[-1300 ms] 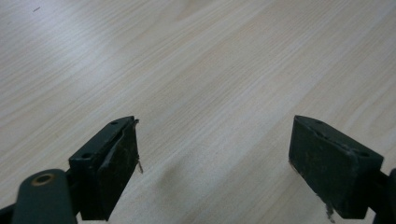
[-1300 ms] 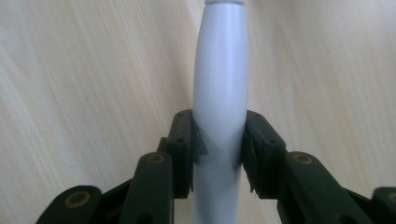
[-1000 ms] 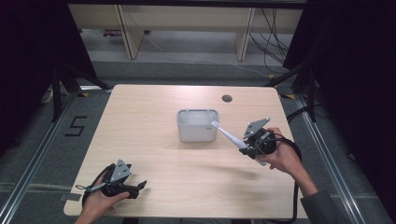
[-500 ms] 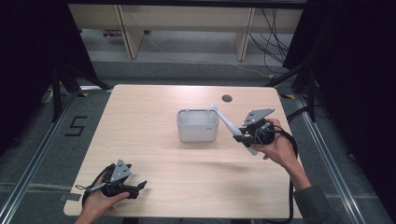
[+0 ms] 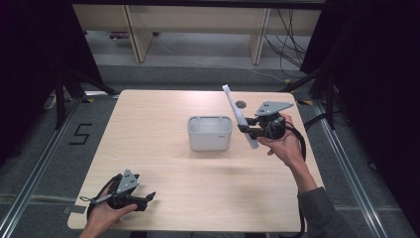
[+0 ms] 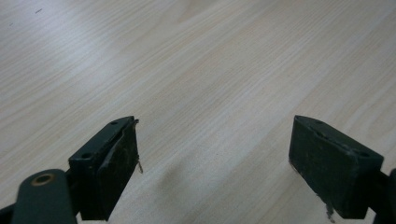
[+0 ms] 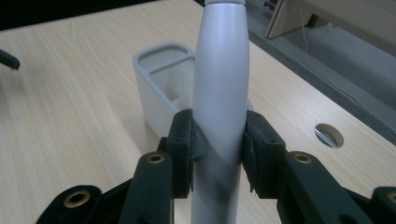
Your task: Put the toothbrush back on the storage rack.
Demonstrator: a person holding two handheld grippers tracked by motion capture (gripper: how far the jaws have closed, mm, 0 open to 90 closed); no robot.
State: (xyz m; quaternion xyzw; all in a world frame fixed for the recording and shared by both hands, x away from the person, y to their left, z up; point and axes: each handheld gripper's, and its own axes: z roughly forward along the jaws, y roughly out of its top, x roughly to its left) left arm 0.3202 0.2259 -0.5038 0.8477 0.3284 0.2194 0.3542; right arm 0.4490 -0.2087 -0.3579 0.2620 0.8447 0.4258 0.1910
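Observation:
A long, pale grey utensil handle (image 5: 237,114) stands almost upright, tilted a little left, just right of the white compartmented holder (image 5: 209,133) at the table's middle. My right gripper (image 5: 246,129) is shut on the handle's lower part and held in the air. In the right gripper view both pads (image 7: 187,140) press the handle (image 7: 219,70), with the holder (image 7: 159,79) behind it. My left gripper (image 5: 147,198) rests at the table's front left, well apart from the holder. Its jaws stand open in the left gripper view (image 6: 215,163), over bare wood.
The light wooden table (image 5: 163,114) has a round cable hole (image 5: 241,104) near its far edge, also seen in the right gripper view (image 7: 328,135). Shelving and cables lie on the floor beyond. Metal rails run along both sides of the table.
The right hand has risen and moved toward the far side. The handle has swung from slanting over the holder to nearly upright. The left gripper has stayed put.

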